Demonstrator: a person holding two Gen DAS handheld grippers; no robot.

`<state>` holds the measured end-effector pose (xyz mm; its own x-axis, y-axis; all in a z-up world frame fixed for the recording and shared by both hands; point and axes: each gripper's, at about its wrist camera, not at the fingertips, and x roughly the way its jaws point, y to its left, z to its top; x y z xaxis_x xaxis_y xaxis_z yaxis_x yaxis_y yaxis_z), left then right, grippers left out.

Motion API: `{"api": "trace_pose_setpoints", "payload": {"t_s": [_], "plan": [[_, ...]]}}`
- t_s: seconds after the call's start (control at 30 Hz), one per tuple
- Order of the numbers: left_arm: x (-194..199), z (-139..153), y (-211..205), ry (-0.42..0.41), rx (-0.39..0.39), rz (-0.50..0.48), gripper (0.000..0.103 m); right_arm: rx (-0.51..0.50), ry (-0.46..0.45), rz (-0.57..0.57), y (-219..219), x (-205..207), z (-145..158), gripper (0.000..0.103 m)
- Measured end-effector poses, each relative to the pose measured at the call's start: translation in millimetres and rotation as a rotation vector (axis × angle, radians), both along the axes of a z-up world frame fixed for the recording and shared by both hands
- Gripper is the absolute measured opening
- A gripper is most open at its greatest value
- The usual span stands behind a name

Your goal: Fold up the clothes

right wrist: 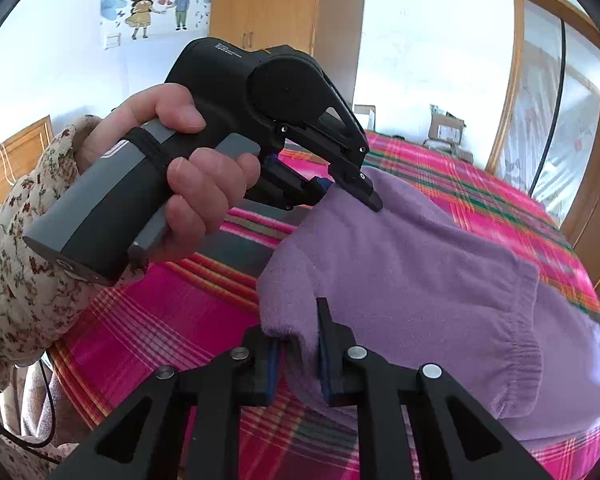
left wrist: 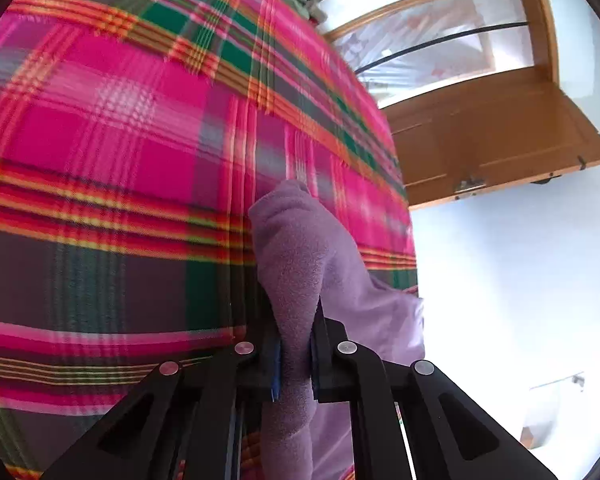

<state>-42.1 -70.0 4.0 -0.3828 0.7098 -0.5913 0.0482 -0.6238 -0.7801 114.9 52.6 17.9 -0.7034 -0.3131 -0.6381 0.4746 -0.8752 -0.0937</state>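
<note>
A lilac fleece garment (right wrist: 412, 264) lies partly lifted over the pink plaid bed cover (right wrist: 160, 320). My right gripper (right wrist: 298, 356) is shut on its near folded edge, the cloth pinched between the blue pads. My left gripper (right wrist: 348, 192), held by a hand (right wrist: 204, 184) in a floral sleeve, clamps the garment's far left edge. In the left wrist view the left gripper (left wrist: 296, 352) is shut on a bunched fold of the garment (left wrist: 300, 248), which stands up between the fingers and drapes off to the right over the bed cover (left wrist: 120, 140).
The bed's edge runs along the right, with an open wooden door (left wrist: 492, 132) beyond it. Cardboard boxes (right wrist: 446, 126) sit past the far end of the bed, and a wooden wardrobe (right wrist: 268, 4) stands against the wall. A black cable (right wrist: 40, 420) hangs at lower left.
</note>
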Motion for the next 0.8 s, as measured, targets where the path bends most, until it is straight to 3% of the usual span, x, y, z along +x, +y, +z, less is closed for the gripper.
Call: {"api": "trace_pose_setpoints", "payload": {"t_s": [0.27,0.8], "plan": [[12,7,-36,0.015,-0.028,0.066,0.010,-0.019,0.008,0.104,-28,-5,10,0.016],[53,-2,-97,0.009,-0.093,0.165,0.010,-0.082,-0.081,0.275,-70,-4,7,0.016]]}}
